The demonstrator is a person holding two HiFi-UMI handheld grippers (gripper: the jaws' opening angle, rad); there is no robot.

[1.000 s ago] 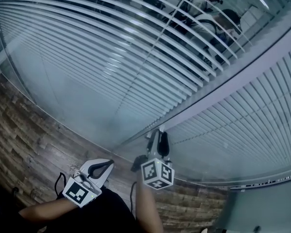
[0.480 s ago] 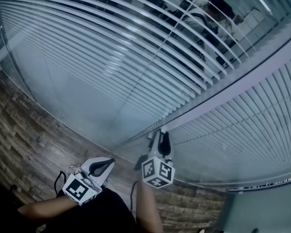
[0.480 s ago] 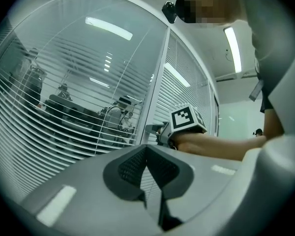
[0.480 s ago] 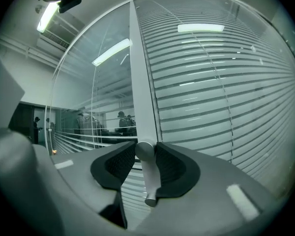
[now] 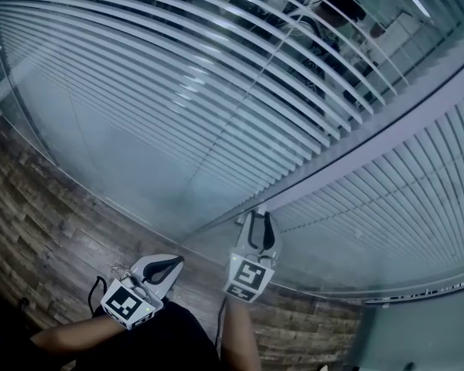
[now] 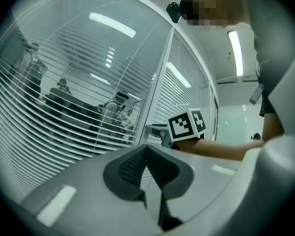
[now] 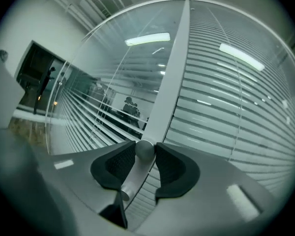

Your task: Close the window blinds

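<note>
Horizontal slat blinds hang behind glass on the left, half open, with a room visible through them. A second set to the right of the grey window post has flatter slats. A silver control knob on a short rod juts from the post's foot. My right gripper is shut on this knob, pads against both sides; in the head view it reaches up to the post. My left gripper hangs lower left, shut and empty, with its pads meeting at the tips.
Wood-plank floor runs along the foot of the glass. People stand in the room behind the left blinds. My right forearm crosses the left gripper view. A glass door lies at lower right.
My right gripper has rolled on the knob, so its marker cube now shows a different face. The person behind the glass has shifted. The left gripper has hardly moved.
</note>
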